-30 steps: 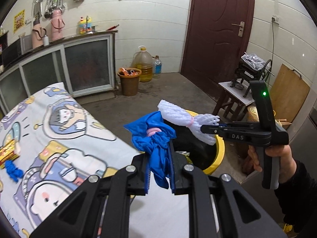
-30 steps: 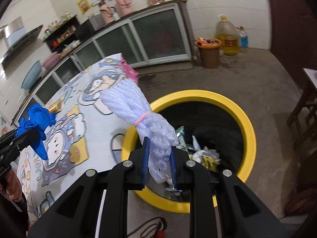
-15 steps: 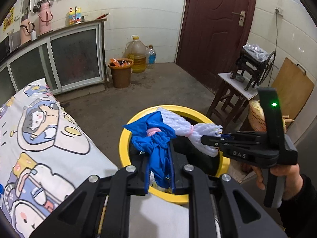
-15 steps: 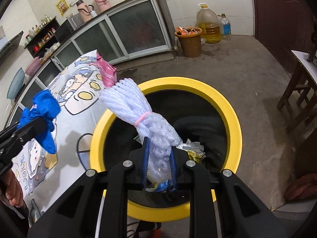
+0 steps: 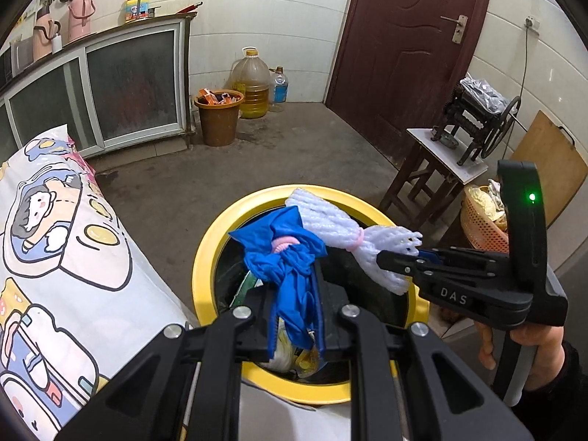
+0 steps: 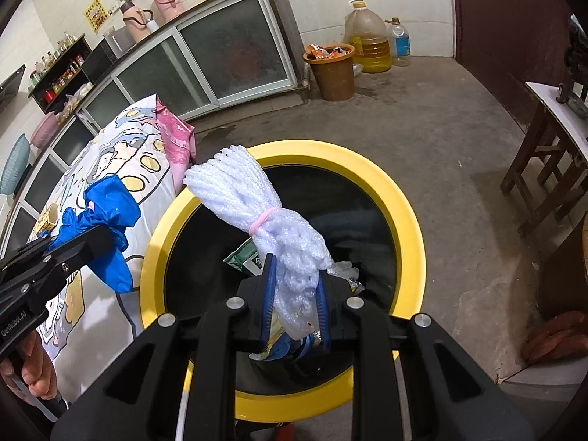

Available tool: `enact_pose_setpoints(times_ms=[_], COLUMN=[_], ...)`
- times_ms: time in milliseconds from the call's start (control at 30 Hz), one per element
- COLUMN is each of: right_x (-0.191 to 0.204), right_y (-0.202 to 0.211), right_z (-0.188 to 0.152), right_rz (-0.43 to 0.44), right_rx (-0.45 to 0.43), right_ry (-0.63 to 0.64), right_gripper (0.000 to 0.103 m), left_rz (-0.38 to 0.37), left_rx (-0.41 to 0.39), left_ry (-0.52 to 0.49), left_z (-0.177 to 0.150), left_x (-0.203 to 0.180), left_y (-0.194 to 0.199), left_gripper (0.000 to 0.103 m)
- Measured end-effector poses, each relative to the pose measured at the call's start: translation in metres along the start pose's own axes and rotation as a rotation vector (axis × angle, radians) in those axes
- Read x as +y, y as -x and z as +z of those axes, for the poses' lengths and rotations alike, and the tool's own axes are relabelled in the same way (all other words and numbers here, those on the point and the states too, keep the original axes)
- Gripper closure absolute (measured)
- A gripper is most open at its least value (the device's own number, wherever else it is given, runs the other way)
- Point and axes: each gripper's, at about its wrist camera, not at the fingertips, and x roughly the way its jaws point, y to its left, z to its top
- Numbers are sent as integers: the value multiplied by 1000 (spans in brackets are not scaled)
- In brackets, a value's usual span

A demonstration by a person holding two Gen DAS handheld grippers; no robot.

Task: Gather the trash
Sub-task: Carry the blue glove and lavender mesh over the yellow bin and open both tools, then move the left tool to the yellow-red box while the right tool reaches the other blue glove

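My left gripper [image 5: 296, 299] is shut on a blue plastic bundle [image 5: 284, 257] tied with a pink band and holds it over the black bin with the yellow rim [image 5: 200, 264]. My right gripper [image 6: 294, 294] is shut on a white foam net bundle [image 6: 264, 220], also pink-banded, above the same bin [image 6: 404, 198]. The right gripper also shows in the left wrist view [image 5: 389, 259], and the left one in the right wrist view [image 6: 99, 237] with the blue bundle [image 6: 106, 217]. Wrappers lie inside the bin.
A table with a cartoon-print cloth [image 5: 55, 239] stands left of the bin. A brown bucket [image 5: 218, 117] and oil jug [image 5: 253, 88] stand by the cabinets. A wooden stool [image 5: 437, 169] and an orange basket [image 5: 481, 217] stand at the right.
Both grippers have moved from above the table edge to over the bin's opening, each still holding its bundle.
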Motion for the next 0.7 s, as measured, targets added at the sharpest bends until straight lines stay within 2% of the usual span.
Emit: enact_pose_setpoints(times_ms=[133, 167, 233, 267, 367, 433, 533, 700], right_x=[2, 3, 1, 1, -2, -2, -2, 7], right_y=[0, 1, 1, 2, 9, 15, 25, 47], right_z=[0, -1, 0, 0, 0, 0, -1, -5], right_rz=[-3, -1, 0, -8, -14, -14, -13, -1], right_rx=[1, 7, 13, 15, 9, 3, -10, -46], right_ry=[-5, -11, -23, -19, -39, -42, -41, -11], right_gripper=[81, 75, 72, 71, 56, 56, 54, 53], left_rz=[13, 15, 9, 15, 29, 35, 21, 29], left_rx=[2, 0, -6, -16, -28, -39, -30, -76], left_ry=[3, 11, 41, 55, 73, 96, 124, 154], left_z=[1, 1, 1, 1, 1, 1, 1, -4], left_x=[1, 1, 5, 8, 13, 20, 27, 39], left_y=[-1, 0, 4, 8, 16, 23, 29, 56], left_gripper=[87, 81, 55, 49, 37, 24, 21, 21])
